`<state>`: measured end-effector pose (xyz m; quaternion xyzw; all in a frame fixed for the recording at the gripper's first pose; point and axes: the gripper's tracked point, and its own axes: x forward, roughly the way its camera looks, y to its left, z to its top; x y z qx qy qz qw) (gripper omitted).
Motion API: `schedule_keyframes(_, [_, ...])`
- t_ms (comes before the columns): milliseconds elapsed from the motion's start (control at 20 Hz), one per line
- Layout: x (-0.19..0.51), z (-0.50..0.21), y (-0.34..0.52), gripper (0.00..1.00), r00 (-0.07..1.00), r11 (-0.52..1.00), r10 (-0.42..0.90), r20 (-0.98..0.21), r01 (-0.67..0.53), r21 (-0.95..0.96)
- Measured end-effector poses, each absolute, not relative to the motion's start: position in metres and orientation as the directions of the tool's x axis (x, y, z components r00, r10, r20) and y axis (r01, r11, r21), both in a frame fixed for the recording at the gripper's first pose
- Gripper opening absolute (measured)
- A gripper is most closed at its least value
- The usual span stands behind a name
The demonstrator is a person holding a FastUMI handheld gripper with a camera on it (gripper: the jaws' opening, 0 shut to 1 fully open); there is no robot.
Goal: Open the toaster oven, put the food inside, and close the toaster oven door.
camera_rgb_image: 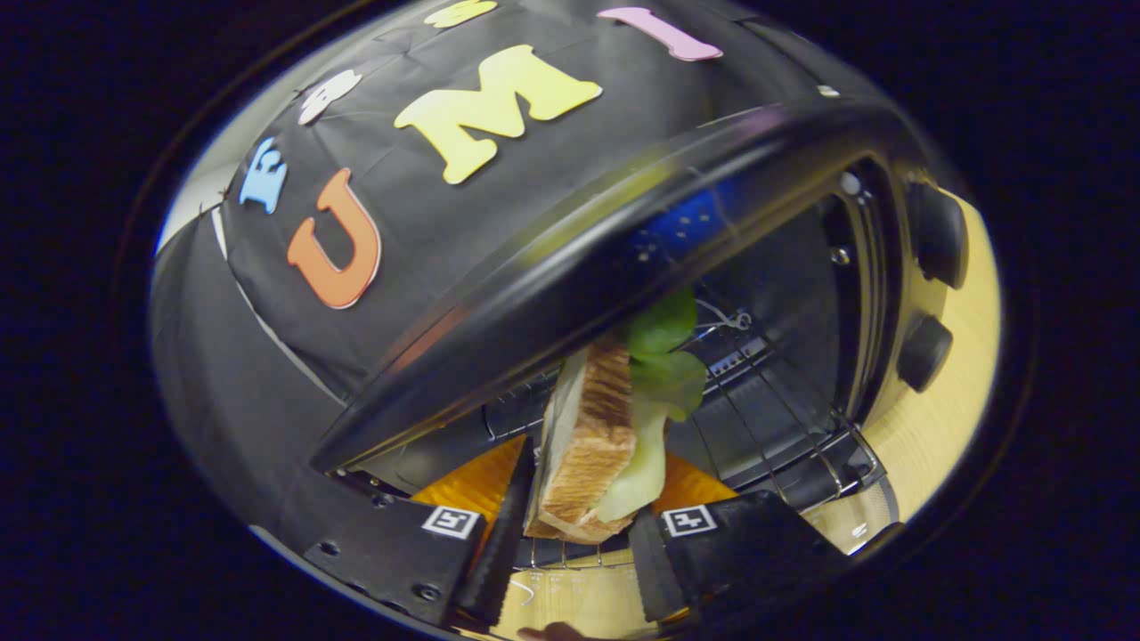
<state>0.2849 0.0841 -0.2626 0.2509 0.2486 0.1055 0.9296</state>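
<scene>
Between the 2 fingers of the gripper (570, 534), clamped from both sides, stands 1 sandwich (592, 436) (toasted bread, a green lettuce leaf), its far end over the wire rack (766, 418) inside the open toaster oven (623, 258); 2 round knobs (931, 294) sit beside the oven's cavity.

Toaster oven (623, 258) mouth open ahead; wire rack (766, 418) bare toward the knob side. Sandwich (592, 436), clamped in the jaws of the gripper (570, 543), passes close under the oven's top edge, possibly brushing it. Knobs (935, 236) flank the opening.
</scene>
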Motion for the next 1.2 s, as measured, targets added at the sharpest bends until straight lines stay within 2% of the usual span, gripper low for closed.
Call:
schedule_keyframes(50, [0.285,-0.264,0.08,0.64,0.854,0.857,0.317,-0.412,-0.072,0.51])
schedule_keyframes(200, [0.278,-0.264,0.082,0.65,0.811,0.842,0.366,-0.457,-0.081,0.533])
schedule_keyframes(300, [0.27,-0.259,0.09,0.67,0.765,0.845,0.419,-0.489,-0.13,0.519])
schedule_keyframes(400, [0.266,-0.261,0.091,0.83,0.748,0.879,0.4,-0.529,-0.15,0.452])
schedule_keyframes(650, [0.247,-0.274,0.092,0.83,0.727,0.958,0.286,-0.625,-0.221,0.181])
schedule_keyframes(850, [0.236,-0.287,0.087,0.83,0.693,0.953,0.147,-0.706,-0.29,-0.086])
schedule_keyframes(1050, [0.214,-0.289,0.08,0.84,0.641,0.957,0.095,-0.762,-0.27,-0.108])
schedule_keyframes(1200, [0.204,-0.295,0.072,0.88,0.648,0.955,0.046,-0.76,-0.252,-0.157])
